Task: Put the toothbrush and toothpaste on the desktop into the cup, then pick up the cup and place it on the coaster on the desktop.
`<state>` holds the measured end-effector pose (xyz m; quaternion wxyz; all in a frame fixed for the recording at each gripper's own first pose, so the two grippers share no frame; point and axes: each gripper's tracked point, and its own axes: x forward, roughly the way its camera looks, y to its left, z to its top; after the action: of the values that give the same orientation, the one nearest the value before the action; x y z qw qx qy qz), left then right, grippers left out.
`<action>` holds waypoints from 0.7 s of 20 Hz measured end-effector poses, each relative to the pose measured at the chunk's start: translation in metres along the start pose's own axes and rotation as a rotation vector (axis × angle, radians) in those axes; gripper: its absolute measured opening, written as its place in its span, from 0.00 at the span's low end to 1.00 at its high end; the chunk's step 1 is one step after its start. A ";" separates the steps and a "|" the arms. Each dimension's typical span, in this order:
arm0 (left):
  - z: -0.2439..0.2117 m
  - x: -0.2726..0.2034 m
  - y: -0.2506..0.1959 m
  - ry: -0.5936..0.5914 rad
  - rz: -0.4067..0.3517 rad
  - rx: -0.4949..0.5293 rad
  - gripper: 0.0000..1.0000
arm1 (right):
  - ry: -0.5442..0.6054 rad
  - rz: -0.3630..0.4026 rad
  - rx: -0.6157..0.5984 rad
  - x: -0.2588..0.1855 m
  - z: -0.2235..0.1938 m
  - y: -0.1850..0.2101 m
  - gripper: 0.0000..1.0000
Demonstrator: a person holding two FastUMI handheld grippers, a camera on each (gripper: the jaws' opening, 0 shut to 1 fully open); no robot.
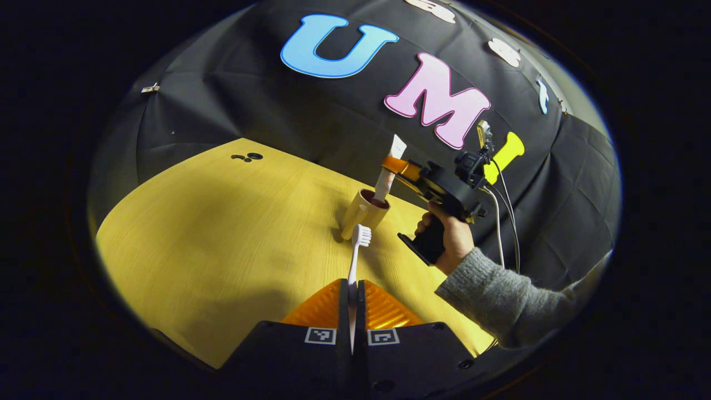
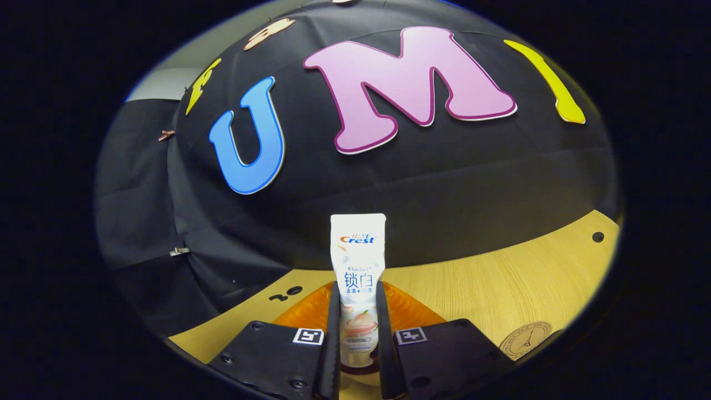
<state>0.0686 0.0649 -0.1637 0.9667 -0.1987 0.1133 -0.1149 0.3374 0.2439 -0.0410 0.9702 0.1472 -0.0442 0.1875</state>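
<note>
Up close in the left gripper view, the left gripper (image 1: pixel 352 291) is seen nearly closed, its two fingers (image 1: pixel 316 311) pinched onto the handle of the white toothbrush (image 1: pixel 355 255). The brush is held pointing forward, bristle head up front, lined up just short of the cup (image 1: pixel 364 211) from this angle.

A bit further out, the tan cup with the dark inside is stood upright on the wooden desktop (image 1: pixel 222 233). Right above it, the toothpaste (image 1: pixel 389 169) is held upright, with its lower end dipped into the cup's mouth. It's gripped by the right gripper (image 1: pixel 395 165), which is carried by a hand (image 1: pixel 450 236) in a grey knitted sleeve (image 1: pixel 505 303). Cables (image 1: pixel 502 211) are seen trailing off the back of that tool.

In the right gripper view, the toothpaste (image 2: pixel 358 278) is clamped between the right gripper (image 2: pixel 358 328) fingers, opened only as wide as the tube, flat crimped end up. How far the tube is sunk into the cup can't be told from here.

Off to the lower right there, the round coaster (image 2: pixel 525 339) is lying flat on the desktop (image 2: pixel 500 283), well apart from the tube. A few small dark holes (image 1: pixel 247 157) are dotted near the far edge.
</note>
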 end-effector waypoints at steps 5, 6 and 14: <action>0.047 0.016 -0.006 -0.113 -0.023 -0.046 0.06 | 0.049 -0.001 -0.017 0.003 -0.030 -0.003 0.32; 0.064 0.021 -0.010 -0.153 -0.035 -0.062 0.06 | 0.060 0.000 -0.011 0.002 -0.036 -0.003 0.32; 0.211 0.103 -0.037 -0.524 -0.168 -0.171 0.06 | 0.079 0.004 0.014 -0.006 -0.050 -0.006 0.35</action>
<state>0.2159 0.0797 0.0226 0.9298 -0.3113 -0.1478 -0.1292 0.3361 0.2517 -0.0911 0.9698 0.1462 -0.0049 0.1952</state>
